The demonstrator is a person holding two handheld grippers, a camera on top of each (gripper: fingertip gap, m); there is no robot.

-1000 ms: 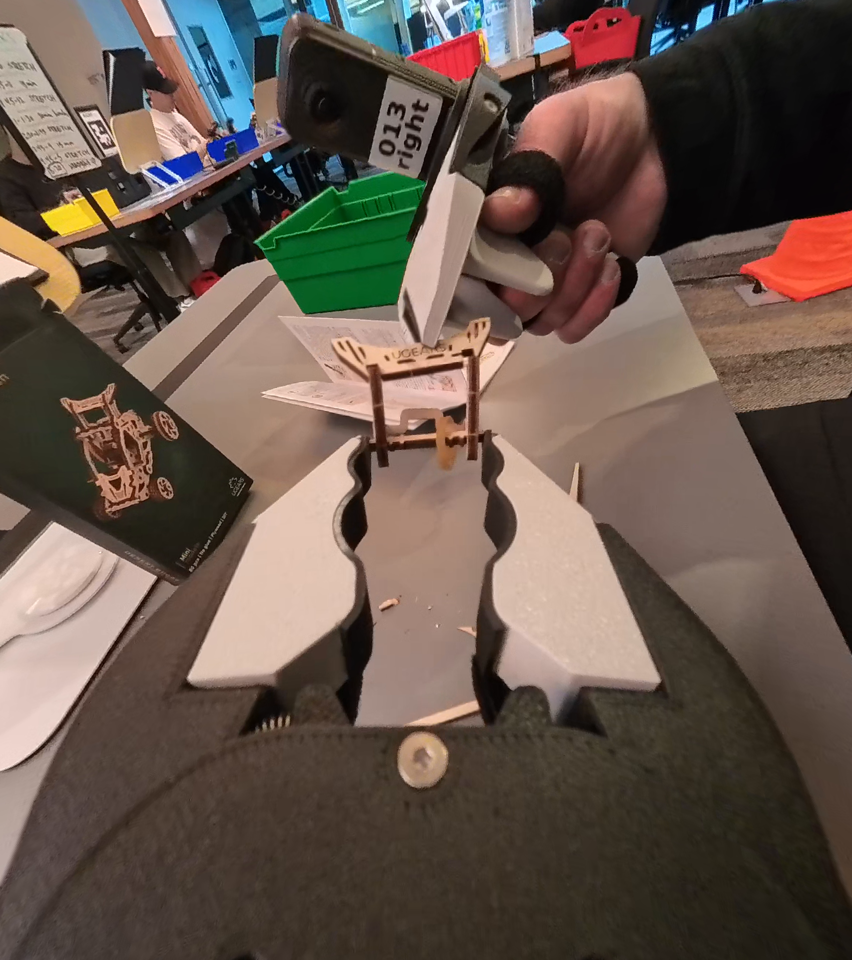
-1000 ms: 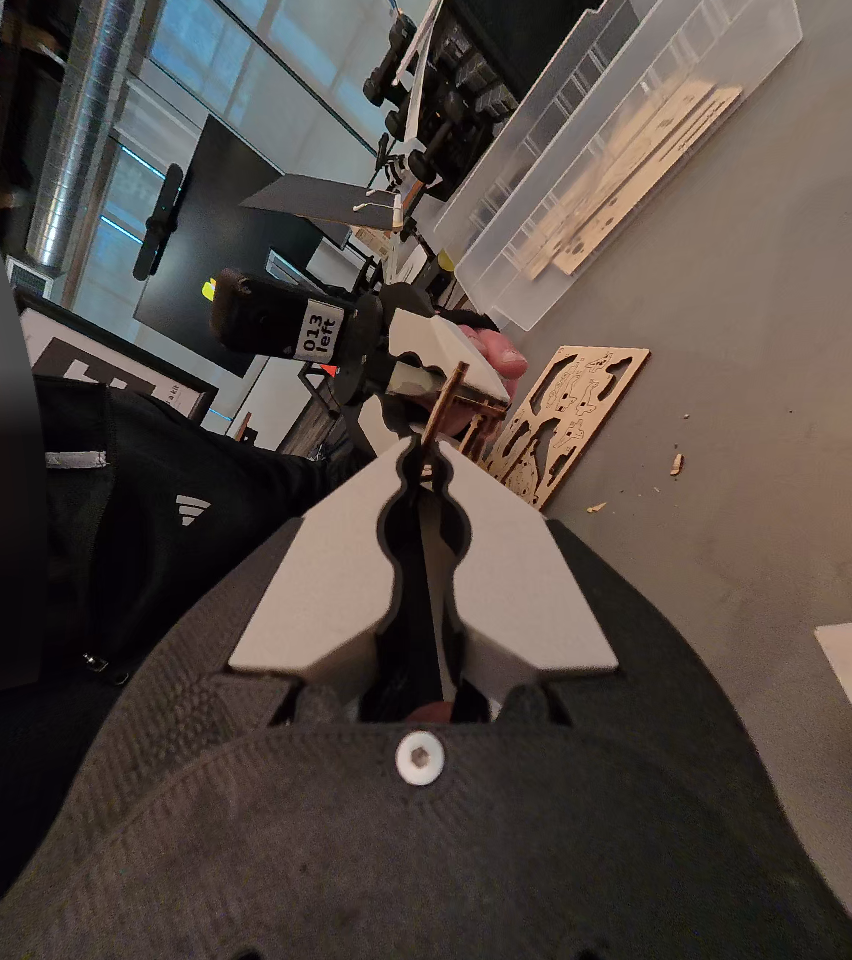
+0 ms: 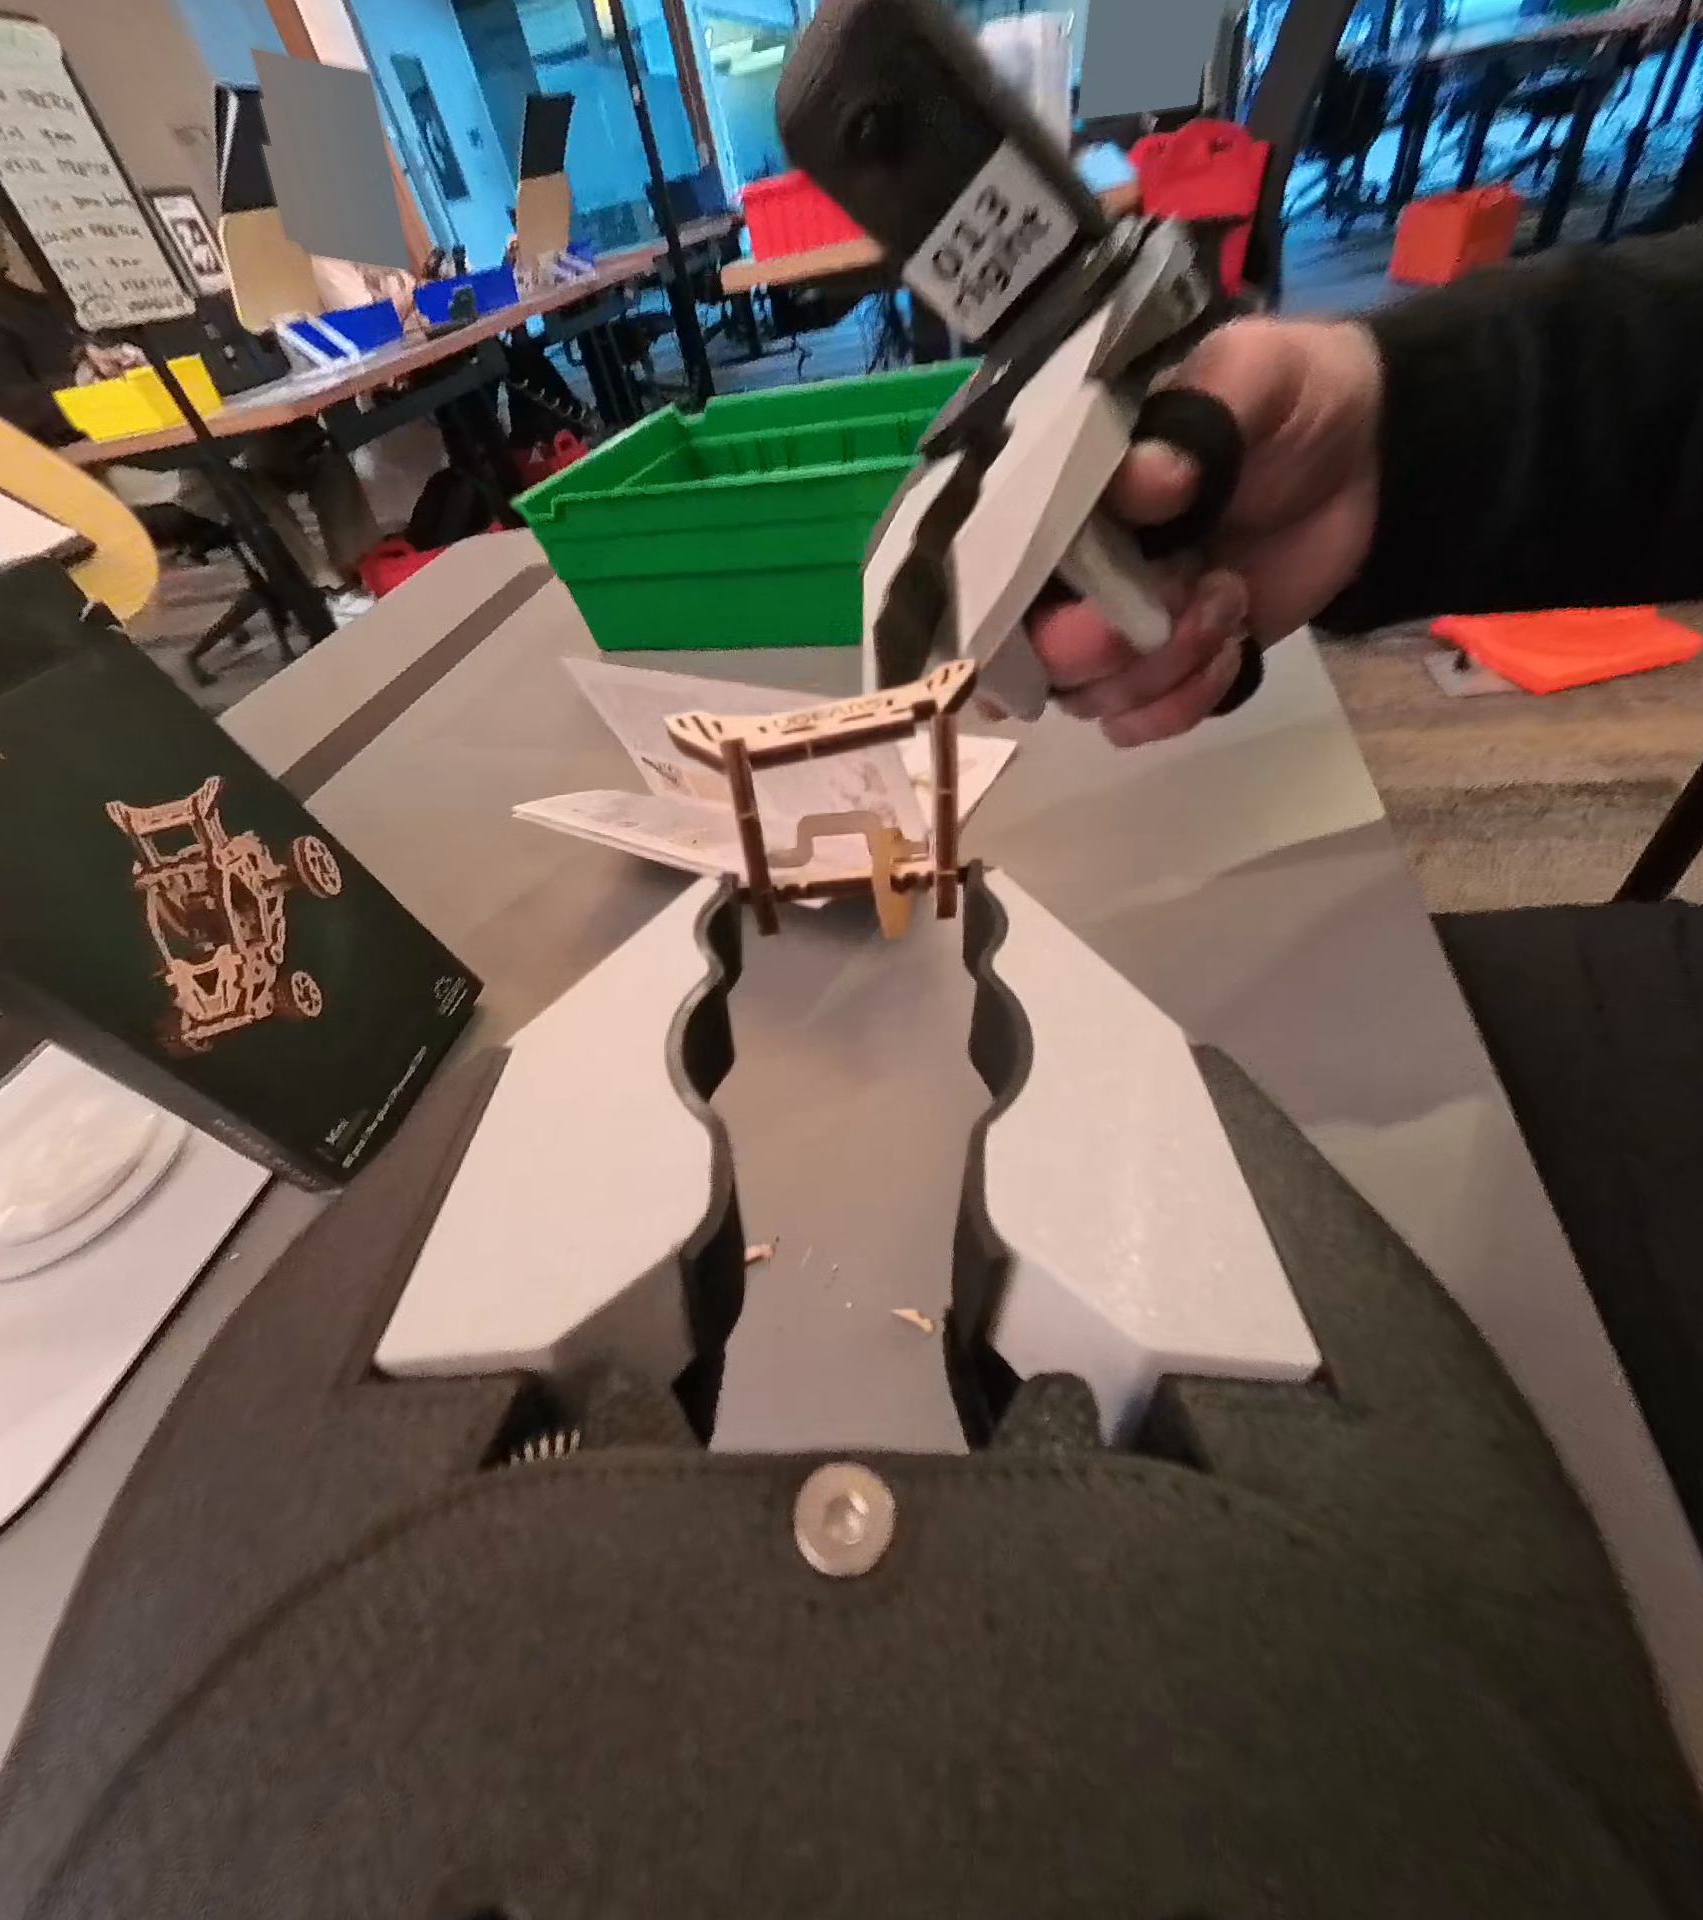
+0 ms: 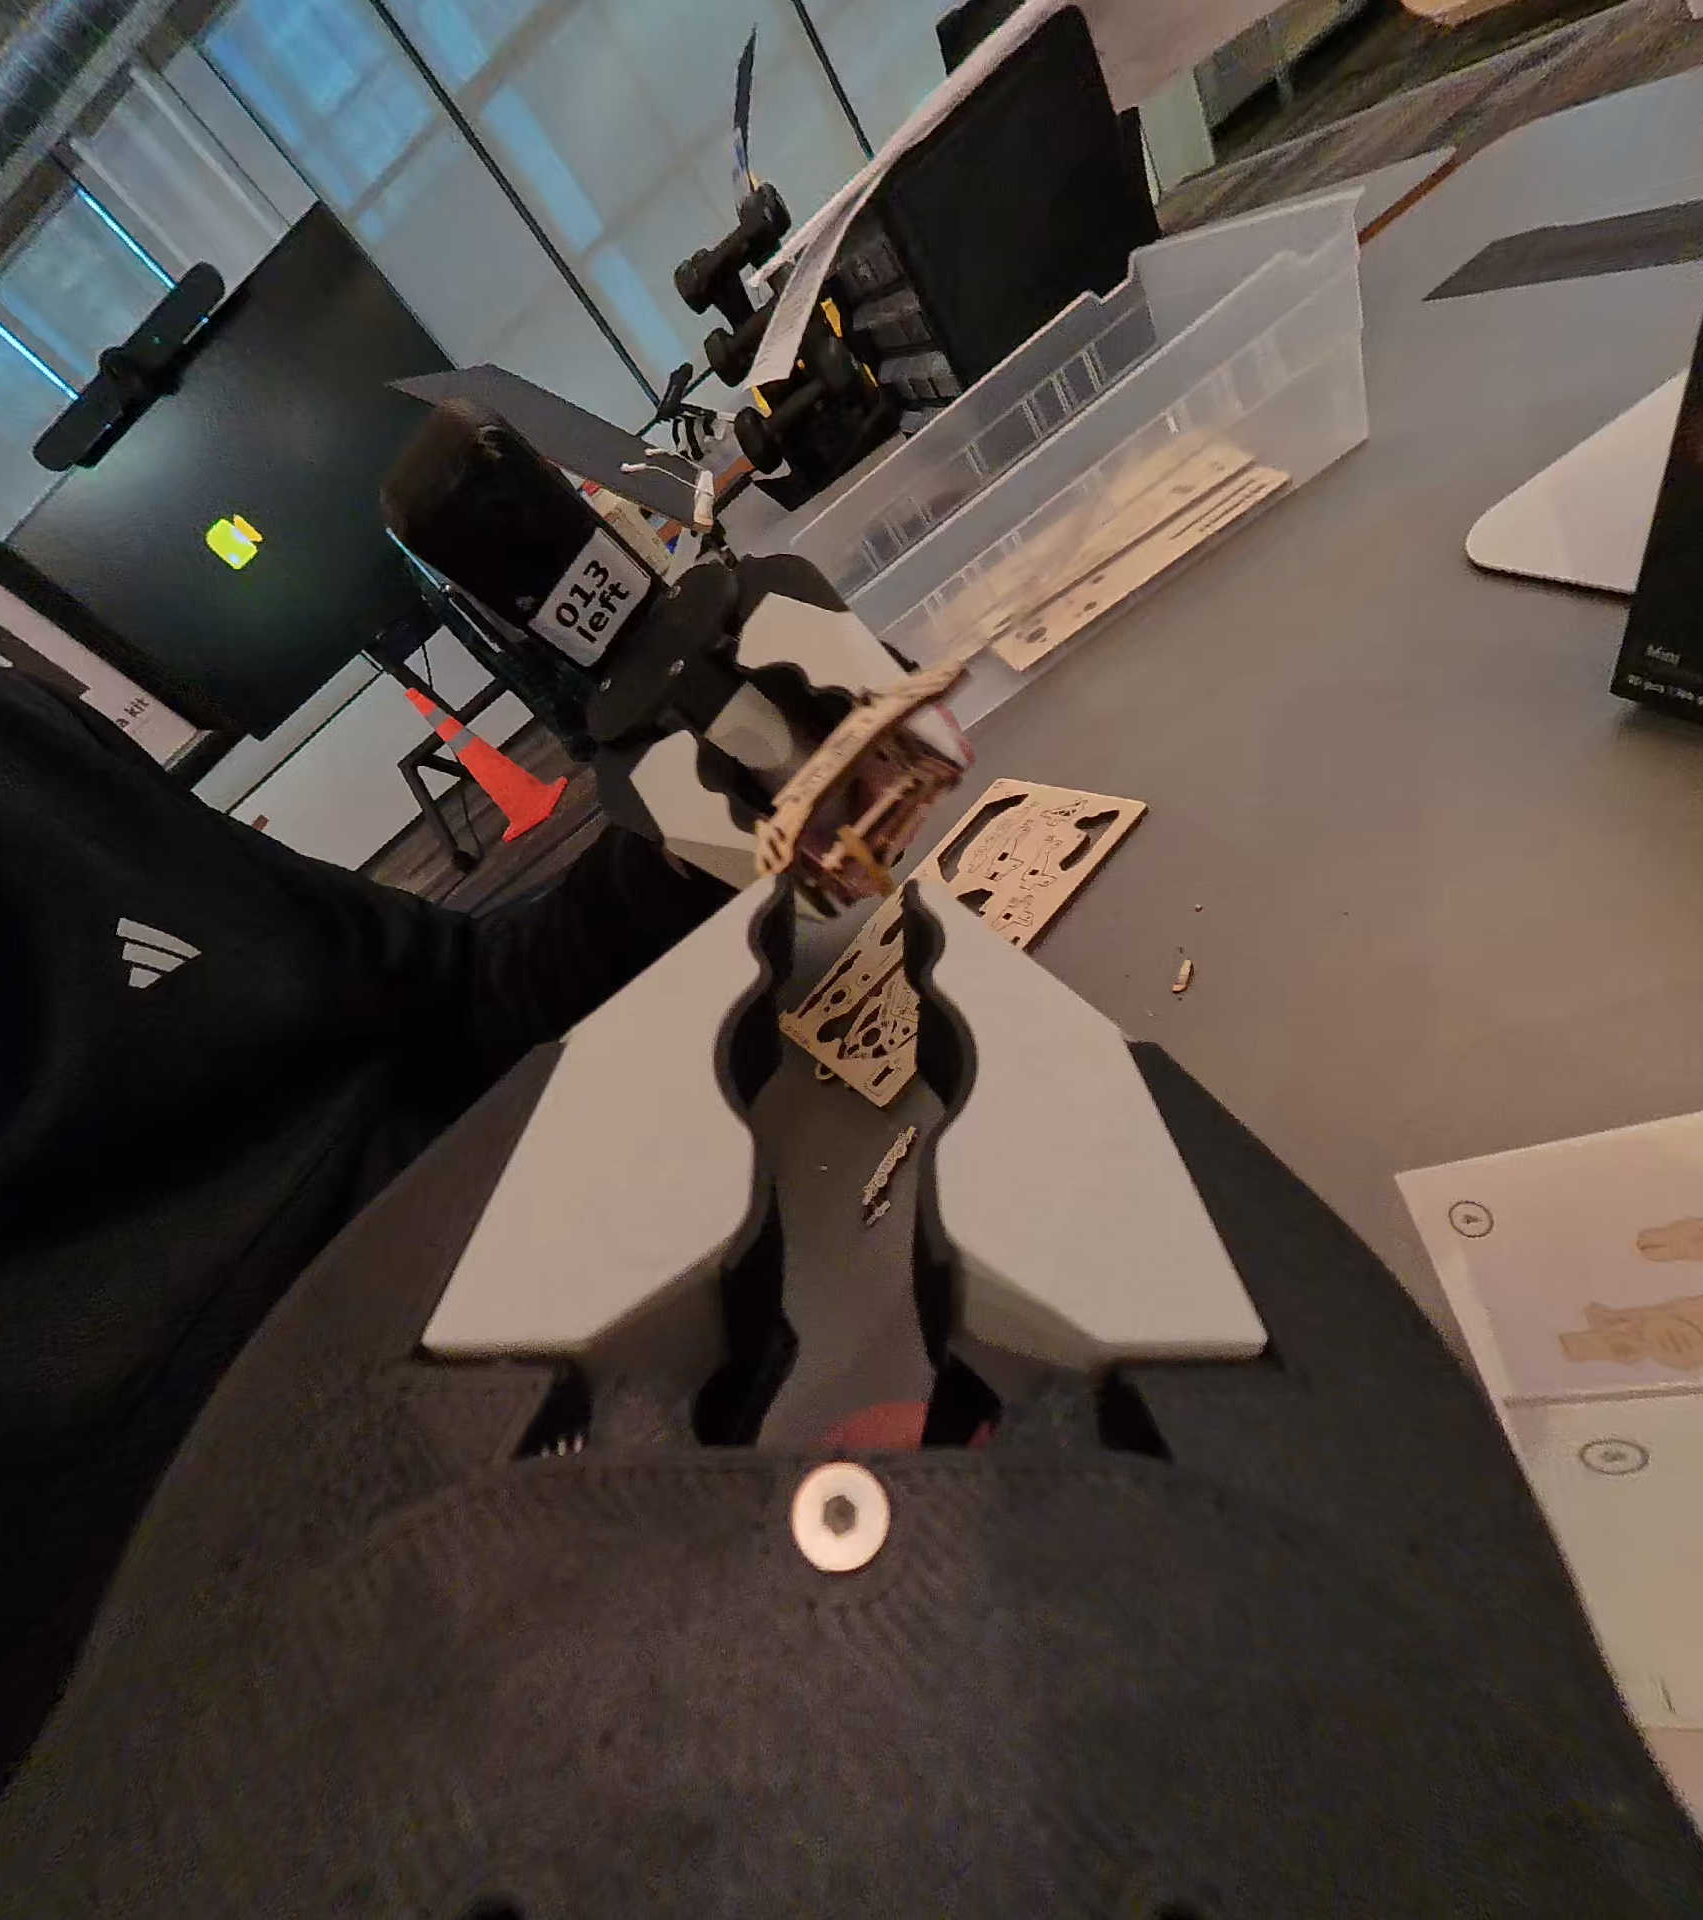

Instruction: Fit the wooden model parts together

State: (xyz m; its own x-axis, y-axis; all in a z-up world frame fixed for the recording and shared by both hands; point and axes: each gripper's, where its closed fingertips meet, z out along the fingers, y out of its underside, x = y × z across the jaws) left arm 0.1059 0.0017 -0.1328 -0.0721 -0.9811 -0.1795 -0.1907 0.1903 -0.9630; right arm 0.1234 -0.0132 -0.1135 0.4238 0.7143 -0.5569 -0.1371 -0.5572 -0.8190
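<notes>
Two hand-held grippers meet above the grey desk [image 3: 1190, 935]. Left hand-held gripper [image 3: 852, 883] clamps the wooden frame [image 3: 826, 800] across its lower crossbar, holding it upright off the surface. Right hand-held gripper [image 4: 847, 904] stands partly open, apparently gripping nothing, just beside the frame's top bar. Punched wooden sheets [image 4: 1023, 862] lie beneath.

**Left gripper clamped on the wooden frame, right gripper parted above it**

The left gripper [image 3: 852, 894] lies low and level, its two fingertips [image 3: 982, 904] pressed against the sides of the wooden frame [image 3: 826, 800]. The right gripper [image 3: 920, 665] tilts down steeply from above the frame, held in a bare hand [image 3: 1231, 530] with a dark sleeve; its jaws stand parted, tips just beside the frame's top bar, gripping nothing.
</notes>
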